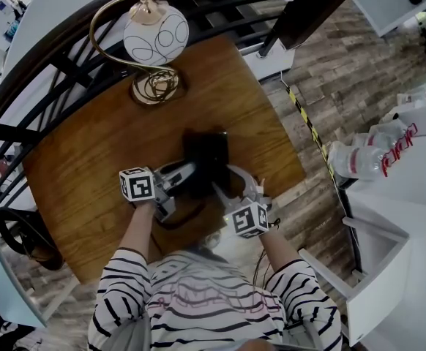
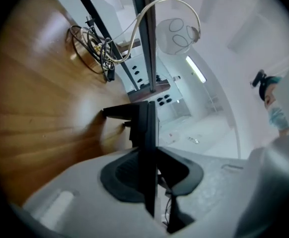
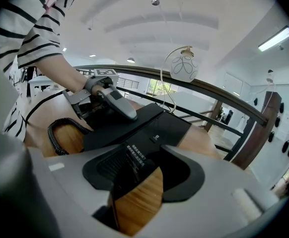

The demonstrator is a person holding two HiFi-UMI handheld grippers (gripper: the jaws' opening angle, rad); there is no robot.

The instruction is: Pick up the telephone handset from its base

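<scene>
Head view: a wooden table [image 1: 96, 159] stands beside a dark curved railing [image 1: 59, 31], with a black telephone base [image 1: 207, 152] near the table's middle. A lamp [image 1: 154, 31] with a white globe and a brass arched stem stands at the far edge. A person in a striped shirt [image 1: 198, 298] holds both tools over the telephone.

The left gripper [image 1: 189, 172] reaches in from the left side of the base. In the left gripper view its jaws are pressed together on the handset [image 2: 147, 128], seen edge-on as a thin black slab between the pads. Whether the handset has cleared its cradle cannot be told.

The right gripper [image 1: 225, 180] is at the near right corner of the base. In the right gripper view its jaws stand apart; the corner of the base [image 3: 154, 128], bearing small white print, reaches between them, with bare wood showing beside it. A coiled cord [image 3: 60, 130] curls on the table at the near left of the base.
</scene>
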